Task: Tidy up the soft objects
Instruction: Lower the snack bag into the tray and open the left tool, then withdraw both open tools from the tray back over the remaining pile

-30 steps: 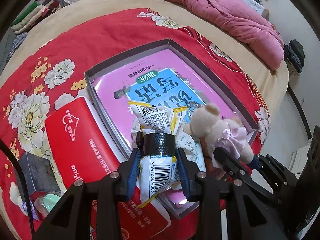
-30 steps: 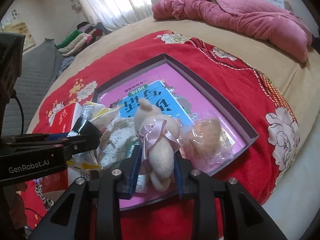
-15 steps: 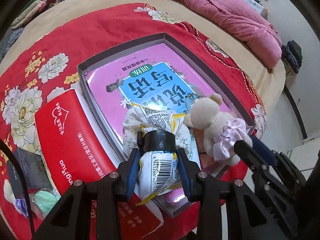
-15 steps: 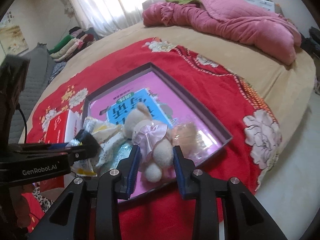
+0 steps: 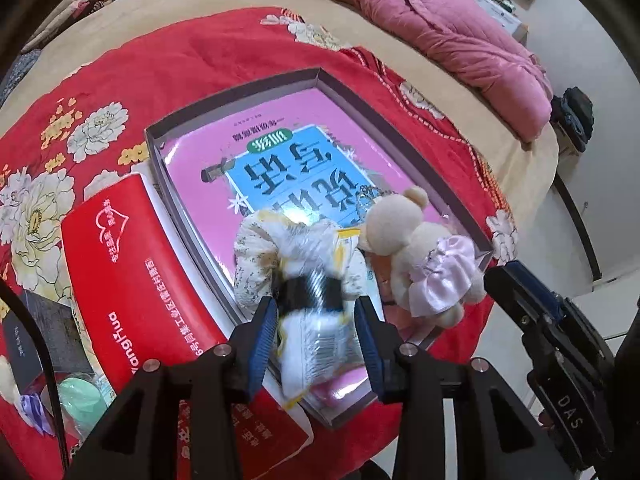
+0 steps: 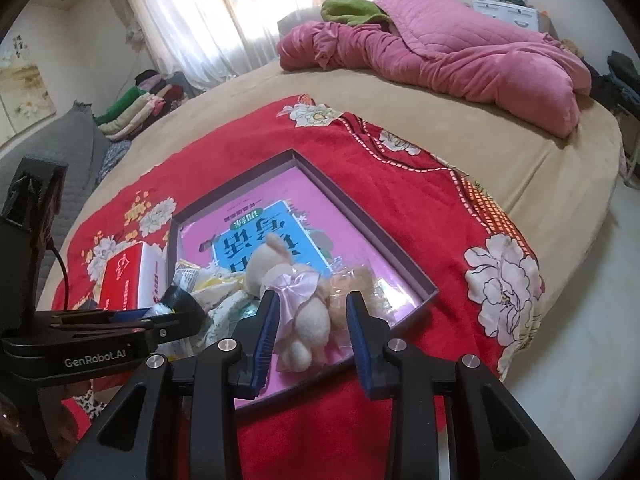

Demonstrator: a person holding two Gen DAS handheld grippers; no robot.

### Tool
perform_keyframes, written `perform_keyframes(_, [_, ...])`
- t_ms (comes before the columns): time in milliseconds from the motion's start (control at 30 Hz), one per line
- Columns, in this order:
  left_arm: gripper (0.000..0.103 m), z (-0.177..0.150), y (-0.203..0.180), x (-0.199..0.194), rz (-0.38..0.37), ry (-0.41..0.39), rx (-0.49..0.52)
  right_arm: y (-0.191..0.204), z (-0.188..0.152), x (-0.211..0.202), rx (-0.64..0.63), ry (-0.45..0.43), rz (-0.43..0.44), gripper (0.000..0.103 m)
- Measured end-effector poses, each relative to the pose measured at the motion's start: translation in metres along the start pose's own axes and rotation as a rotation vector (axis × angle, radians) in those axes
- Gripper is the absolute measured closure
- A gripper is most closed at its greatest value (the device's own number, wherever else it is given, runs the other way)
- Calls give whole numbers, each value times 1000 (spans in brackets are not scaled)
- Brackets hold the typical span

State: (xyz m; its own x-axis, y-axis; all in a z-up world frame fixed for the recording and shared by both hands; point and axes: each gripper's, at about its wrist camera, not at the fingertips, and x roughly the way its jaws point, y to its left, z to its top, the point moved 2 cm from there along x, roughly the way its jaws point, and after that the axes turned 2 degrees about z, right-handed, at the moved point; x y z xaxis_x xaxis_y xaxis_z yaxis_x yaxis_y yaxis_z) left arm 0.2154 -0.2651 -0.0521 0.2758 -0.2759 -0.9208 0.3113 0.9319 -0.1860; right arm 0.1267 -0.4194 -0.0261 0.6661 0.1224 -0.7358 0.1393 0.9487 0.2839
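Teddy bear (image 6: 298, 312) in a pale pink satin dress lies between the blue pads of the right gripper (image 6: 311, 330), whose jaws stand slightly spread with a gap showing on the right side, so the bear rests loose in the near corner of the shallow grey box (image 6: 362, 218) rather than being pinched. A second ago those pads pressed the bear's body; since then they have parted and the gripper has drawn up and back. The left gripper (image 5: 316, 338) has its jaws a little apart around a blurred white and yellow snack packet (image 5: 316, 344) with a barcode and a black band; whether the pads still press it cannot be told, though the packet looks more crumpled and blurred than it did a second ago. Under the packet sits a floral fabric pouch (image 5: 250, 256). The box bottom is a pink sheet (image 5: 280, 148) with a blue panel of large Chinese characters, seen upside down. Beside the box lies a red tissue pack (image 5: 132, 272) printed with white Chinese text and Latin letters that cannot be read whole. "GenRobot.AI" shows on the left gripper's body in the right wrist view, and "DAS" on the right gripper's body in the left wrist view. Everything rests on a red floral blanket (image 6: 420, 184).
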Motion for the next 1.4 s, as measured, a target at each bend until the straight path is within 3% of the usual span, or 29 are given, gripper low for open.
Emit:
perform_keyframes(133, [63,2,-2,-5,10,-11,14,0,-1,-3,4,-3,-1,61])
perform_keyframes(400, [62,-4,-1,-13,12,-20,21,5,1,-6,-7,-2,0,61])
perform_keyframes(567, [52,-8,-1,-23,13,-41,27,5,0,-8,-13,0,-9,60])
perform_keyframes(700, [51,-10,-2,-32,20,-59,35,7,0,-11,-16,-1,-15,60])
perform_keyframes(833, [51,-11,-1,-38,25,-70,35,8,1,-15,-17,-2,-17,44])
perform_keyframes(1400, [43,-28,7,-63,57,-106,29,21,-1,-25,-60,0,-59,42])
